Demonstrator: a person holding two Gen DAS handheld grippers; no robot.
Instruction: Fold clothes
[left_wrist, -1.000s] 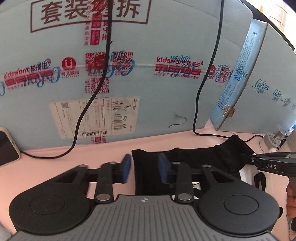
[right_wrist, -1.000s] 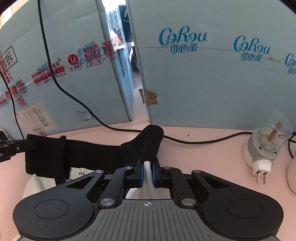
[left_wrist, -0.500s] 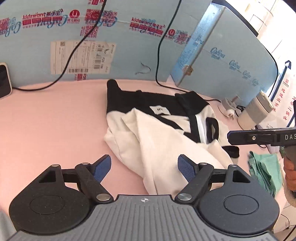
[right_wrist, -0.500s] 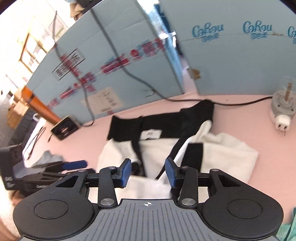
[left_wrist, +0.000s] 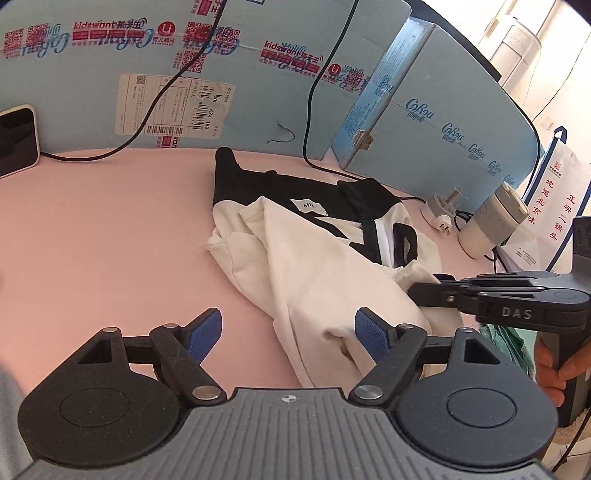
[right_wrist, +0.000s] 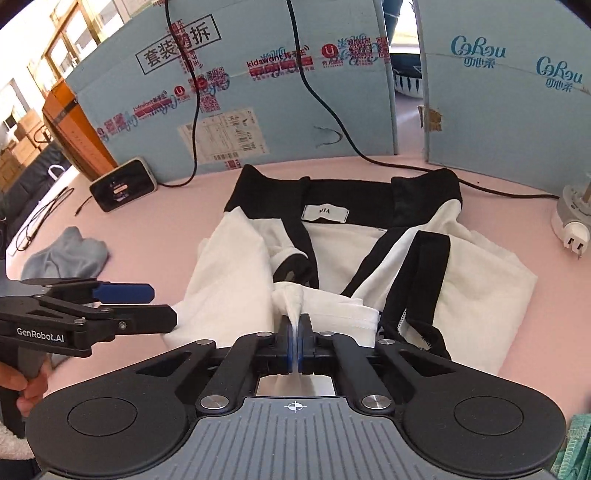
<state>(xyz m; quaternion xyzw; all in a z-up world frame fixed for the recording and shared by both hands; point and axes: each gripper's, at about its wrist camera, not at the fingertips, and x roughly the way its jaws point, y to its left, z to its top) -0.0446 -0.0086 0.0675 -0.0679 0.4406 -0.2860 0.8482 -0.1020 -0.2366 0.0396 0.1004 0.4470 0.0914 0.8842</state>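
A black-and-white garment (left_wrist: 314, 258) (right_wrist: 236, 266) lies crumpled on the pink table (left_wrist: 110, 236), its black collar band and white label toward the far boxes. My right gripper (right_wrist: 294, 332) is shut on a raised pinch of the white fabric at the garment's near edge; the left wrist view shows this gripper (left_wrist: 417, 295) coming in from the right onto the cloth. My left gripper (left_wrist: 288, 328) is open wide over the near left edge of the white cloth, and its pads touch nothing. From the right wrist view this gripper (right_wrist: 147, 306) hovers just left of the garment.
Blue cardboard boxes (left_wrist: 258, 74) wall the back of the table, with black cables (left_wrist: 310, 122) hanging over them. A dark device (right_wrist: 122, 188) stands at the far left, a plug adapter (right_wrist: 572, 218) and a grey cup (left_wrist: 491, 225) at the right. A grey cloth (right_wrist: 66, 254) lies left, a green cloth (left_wrist: 513, 343) right.
Both grippers drew back from the far black collar edge toward the near side. The left opened wide and let go. The right released, opened, then shut on a fold of white fabric.
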